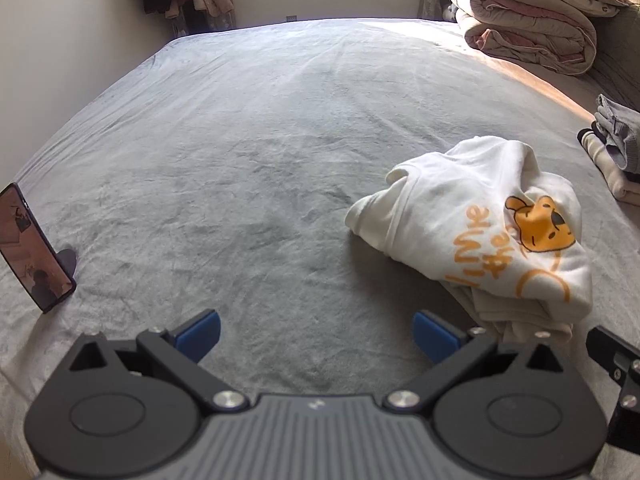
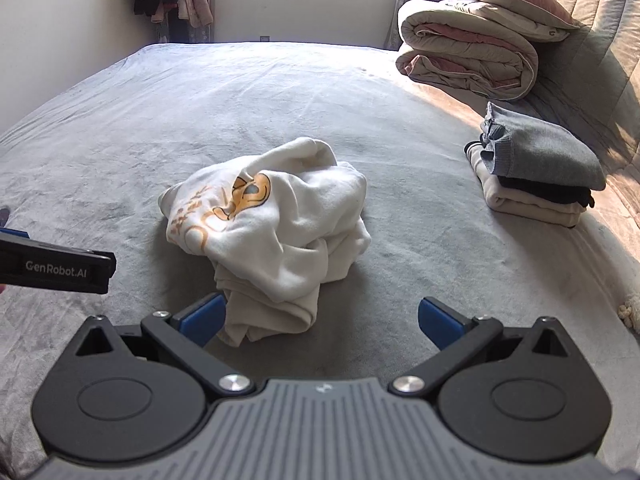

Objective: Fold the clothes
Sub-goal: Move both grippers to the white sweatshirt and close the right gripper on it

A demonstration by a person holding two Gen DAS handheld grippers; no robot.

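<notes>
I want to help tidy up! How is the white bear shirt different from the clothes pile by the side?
The white bear sweatshirt lies crumpled in a loose heap; the stack of clothes is neatly folded. The sweatshirt is a single cream-white garment with an orange bear print; the stack has layers of grey, black and cream with no print showing. The sweatshirt sits mid-bed, the stack near the right edge. Both rest on the grey bed.

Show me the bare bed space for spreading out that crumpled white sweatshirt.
Widest free patch: grey bedsheet between the phone on the left and the white sweatshirt, running to the far wall. Crowded on the right: folded clothes stack and rolled quilt.
</notes>
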